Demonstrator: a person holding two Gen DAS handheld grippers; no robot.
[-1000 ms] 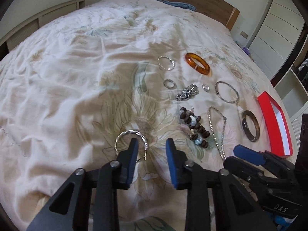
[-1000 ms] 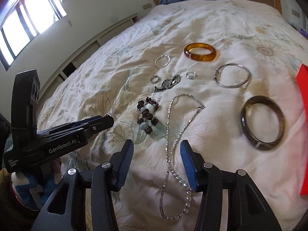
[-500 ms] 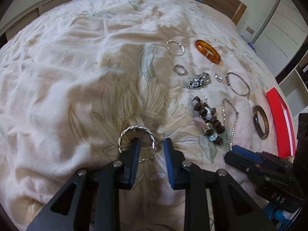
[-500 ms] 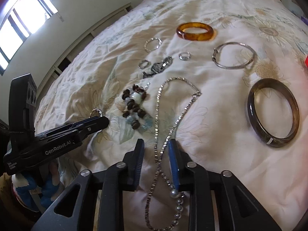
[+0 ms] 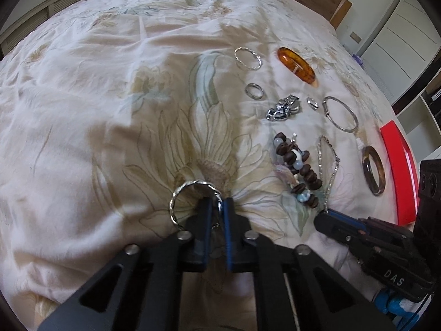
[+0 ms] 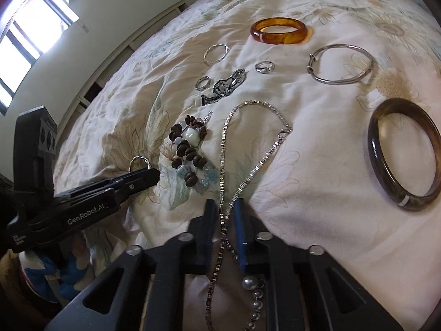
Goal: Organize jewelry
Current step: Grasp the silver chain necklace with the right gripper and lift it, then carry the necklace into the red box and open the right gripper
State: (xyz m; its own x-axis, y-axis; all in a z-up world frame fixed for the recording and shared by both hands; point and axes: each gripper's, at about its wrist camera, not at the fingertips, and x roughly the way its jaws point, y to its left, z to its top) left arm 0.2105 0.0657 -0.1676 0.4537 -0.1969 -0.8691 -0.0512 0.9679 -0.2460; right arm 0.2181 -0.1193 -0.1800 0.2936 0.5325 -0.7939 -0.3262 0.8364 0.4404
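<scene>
Jewelry lies on a floral bedspread. My left gripper (image 5: 217,207) is shut on the near right edge of a twisted silver bangle (image 5: 182,191), pressed into the cover. My right gripper (image 6: 223,215) is shut on the two strands of a silver chain necklace (image 6: 249,176) with pearls at its near end. Between them lies a brown and blue bead bracelet (image 5: 299,169), also in the right wrist view (image 6: 190,151).
Farther back lie an amber bangle (image 6: 278,31), a thin silver bangle (image 6: 340,67), a dark bangle (image 6: 405,151), a twisted silver hoop (image 6: 216,53), two small rings (image 6: 203,83) (image 6: 264,66) and a silver link bracelet (image 6: 228,85). A red box (image 5: 399,168) sits at the right.
Both grippers moved down and forward and closed. The left one closed on the twisted silver bangle, the right one on the chain necklace.
</scene>
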